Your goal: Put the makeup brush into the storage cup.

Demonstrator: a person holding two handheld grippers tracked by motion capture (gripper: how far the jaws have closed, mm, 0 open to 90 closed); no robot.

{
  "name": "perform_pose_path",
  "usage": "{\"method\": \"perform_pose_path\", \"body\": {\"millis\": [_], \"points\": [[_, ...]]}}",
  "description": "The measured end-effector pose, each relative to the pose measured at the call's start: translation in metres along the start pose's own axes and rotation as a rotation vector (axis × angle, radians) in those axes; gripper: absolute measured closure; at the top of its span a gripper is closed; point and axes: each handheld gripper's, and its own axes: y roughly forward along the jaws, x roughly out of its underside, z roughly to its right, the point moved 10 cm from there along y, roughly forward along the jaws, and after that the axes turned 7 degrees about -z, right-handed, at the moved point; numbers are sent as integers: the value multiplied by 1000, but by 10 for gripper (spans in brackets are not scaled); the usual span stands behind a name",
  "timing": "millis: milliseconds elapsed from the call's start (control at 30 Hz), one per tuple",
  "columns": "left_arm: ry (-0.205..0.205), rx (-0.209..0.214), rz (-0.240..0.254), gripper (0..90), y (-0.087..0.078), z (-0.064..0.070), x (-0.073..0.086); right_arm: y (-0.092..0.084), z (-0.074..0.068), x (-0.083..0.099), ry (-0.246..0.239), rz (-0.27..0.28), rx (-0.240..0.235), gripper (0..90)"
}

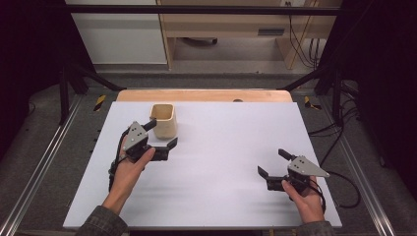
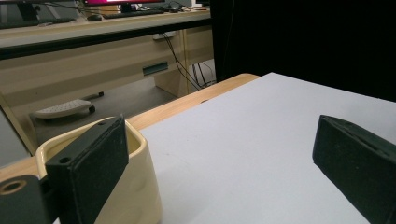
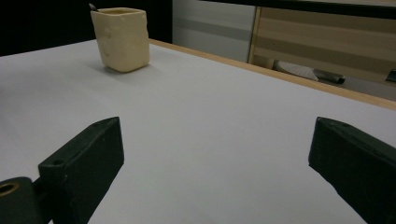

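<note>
Cream cup (image 1: 163, 120) near table (image 1: 221, 162) far edge; left tongs (image 1: 161, 133) beside it, right tongs (image 1: 273, 162) both apart.

I get the high view looking forward and down over the table (image 1: 211, 187). Left gripper view sits low, right beside the cup (image 2: 135, 196); right gripper view sees that cup (image 3: 122, 39) from farther off.

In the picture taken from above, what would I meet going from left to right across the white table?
Left hand holding the left black tongs → cream square-sided cup, set just beyond those tongs → a bare stretch of the white table top → right black tongs → the right hand holding them.
</note>
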Motion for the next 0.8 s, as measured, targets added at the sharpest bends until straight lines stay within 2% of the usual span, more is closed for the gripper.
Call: {"method": "perform_pose_path", "body": {"millis": [400,800], "points": [[3,5,11,32,-15,0,9,-1,0,-2,-22,13,8,41],[2,7,24,33,-28,-1,15,-2,1,-2,-24,16,11,41]]}}
